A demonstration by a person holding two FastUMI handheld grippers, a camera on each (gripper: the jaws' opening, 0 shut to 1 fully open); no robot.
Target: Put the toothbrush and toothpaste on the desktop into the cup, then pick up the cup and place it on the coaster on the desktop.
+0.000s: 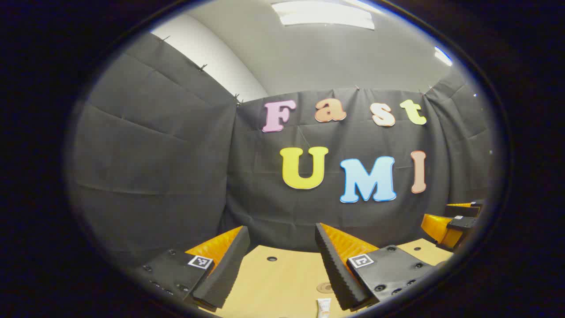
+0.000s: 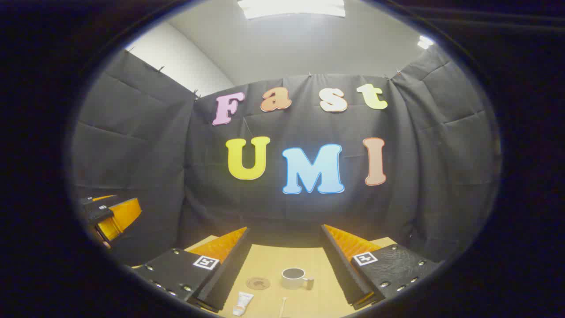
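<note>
Toothpaste (image 2: 243,303), toothbrush (image 2: 282,305) and mug (image 2: 294,278) sit close together beside the coaster (image 2: 258,282), so my empty, wide-open right gripper (image 2: 284,260) and left gripper (image 1: 280,256) risk nudging the mug.

White cup (image 2: 293,278) upright, handle right; round brown coaster (image 2: 258,282) to its left; toothpaste tube (image 2: 243,303) and toothbrush (image 2: 282,305) lie nearer.

Ahead of me hangs the black cloth wall (image 2: 132,145), clipped along its top. Above it I see a pale ceiling (image 2: 304,44) with lit light panels (image 1: 324,15).
</note>
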